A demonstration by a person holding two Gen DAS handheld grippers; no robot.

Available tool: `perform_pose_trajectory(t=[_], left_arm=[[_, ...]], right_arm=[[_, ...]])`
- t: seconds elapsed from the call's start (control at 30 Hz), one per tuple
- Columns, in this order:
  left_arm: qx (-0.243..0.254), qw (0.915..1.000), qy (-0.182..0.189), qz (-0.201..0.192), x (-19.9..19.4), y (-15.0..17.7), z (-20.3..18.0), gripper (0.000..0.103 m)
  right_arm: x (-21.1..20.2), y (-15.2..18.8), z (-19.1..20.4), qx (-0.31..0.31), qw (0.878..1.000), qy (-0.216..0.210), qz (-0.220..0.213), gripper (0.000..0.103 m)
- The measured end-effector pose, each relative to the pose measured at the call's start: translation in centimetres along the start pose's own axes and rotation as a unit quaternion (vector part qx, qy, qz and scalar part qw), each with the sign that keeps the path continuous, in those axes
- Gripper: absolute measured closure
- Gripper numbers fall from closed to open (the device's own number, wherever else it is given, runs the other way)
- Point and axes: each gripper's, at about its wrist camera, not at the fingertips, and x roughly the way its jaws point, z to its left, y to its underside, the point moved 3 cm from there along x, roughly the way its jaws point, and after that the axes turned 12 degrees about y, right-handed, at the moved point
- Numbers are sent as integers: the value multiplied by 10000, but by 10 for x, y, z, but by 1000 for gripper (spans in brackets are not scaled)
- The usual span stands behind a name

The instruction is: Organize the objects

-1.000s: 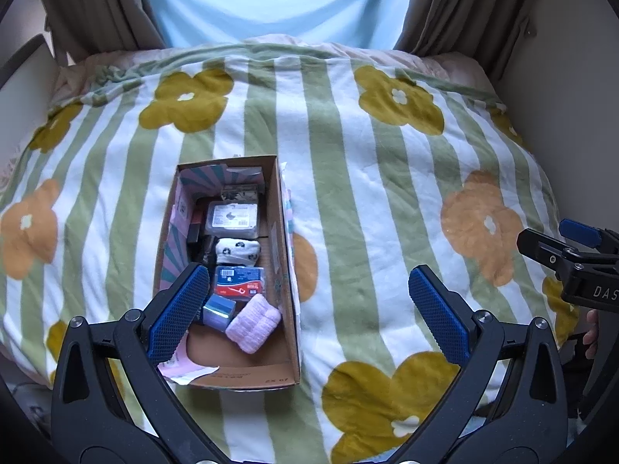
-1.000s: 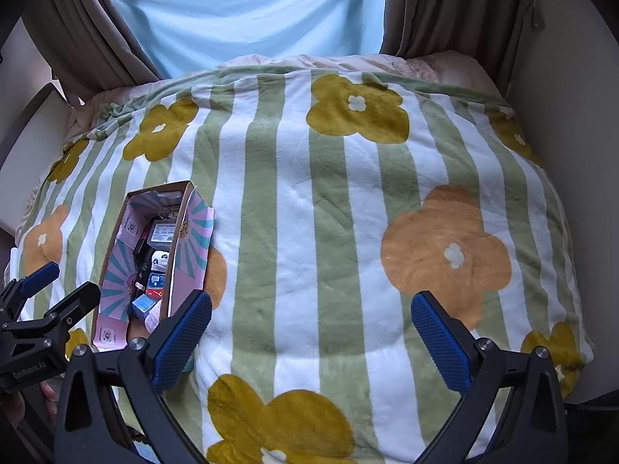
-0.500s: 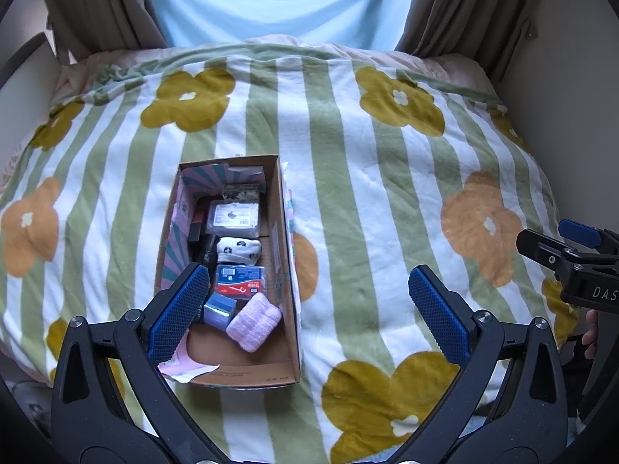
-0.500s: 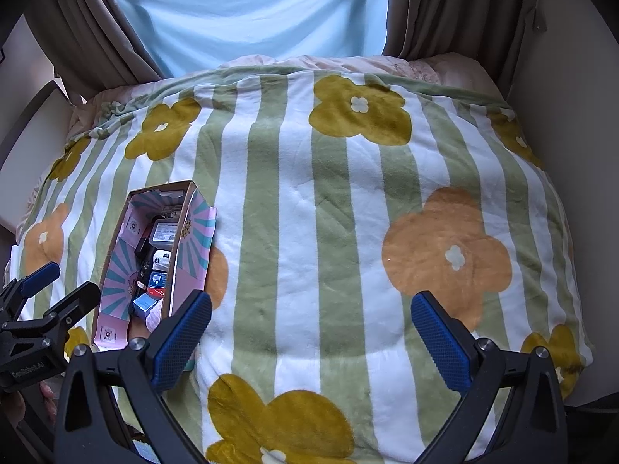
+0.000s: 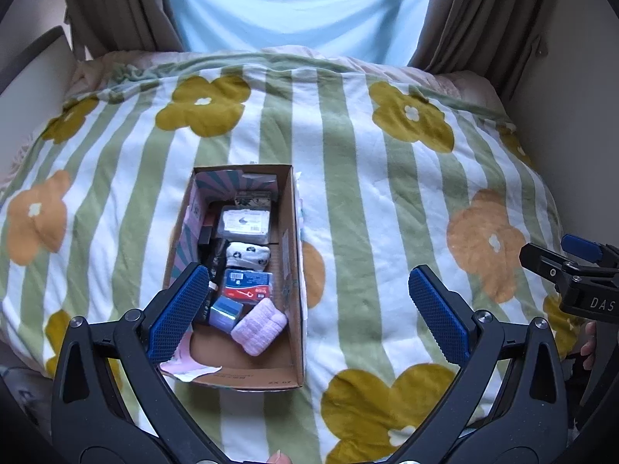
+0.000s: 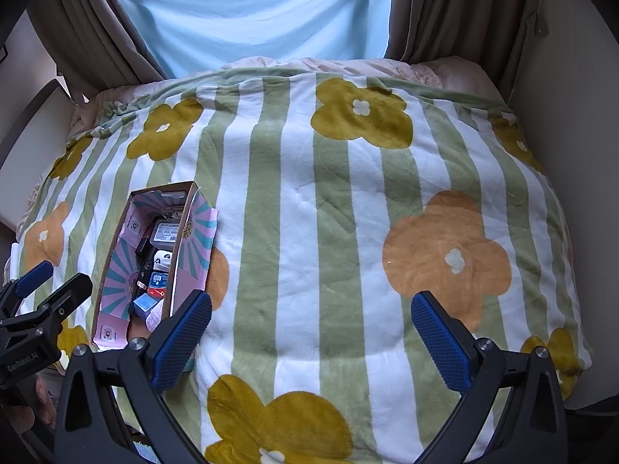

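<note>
A bed covered with a striped flower blanket takes up pretty much the whole frame in both views, with brown curtains and a pale blue sheet hung across the top edge.

The box is found lower left of centre in the left wrist view, and at the lower left edge in the right wrist view. It's already packed: a grey case toward the top, a white patterned bundle under it, a blue and red pack below that, then a small blue box and a pink cloth nearest the bottom. Some dark items are wedged along the left wall, too murky to be named.

No loose item can be spotted on the blanket anywhere in either view, so the sorting is judged basically done, or very close to it. What might be left, if anything, can't be told from here; maybe the box flaps get closed or the box gets moved.

The left gripper is held above the near end of the box with fingers wide apart and nothing between them. The right gripper is held over bare blanket, lower centre, fingers spread wide too, nothing gripped.
</note>
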Motion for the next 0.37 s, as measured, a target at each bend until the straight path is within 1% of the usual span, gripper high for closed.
perform_pose_trajectory(t=[0.1,0.23,0.37], left_arm=[[-17,10000,-75,2,0,0,0,0],[-13,10000,-52,37,3,1,0,0],[-13,10000,11,48,6,1,1,0]], right_arm=[[-2,-4,1,-3,10000,5,-29,1],[-1,-8,2,68,10000,18,-4,1],[8,-10,2,96,9999,93,83,1]])
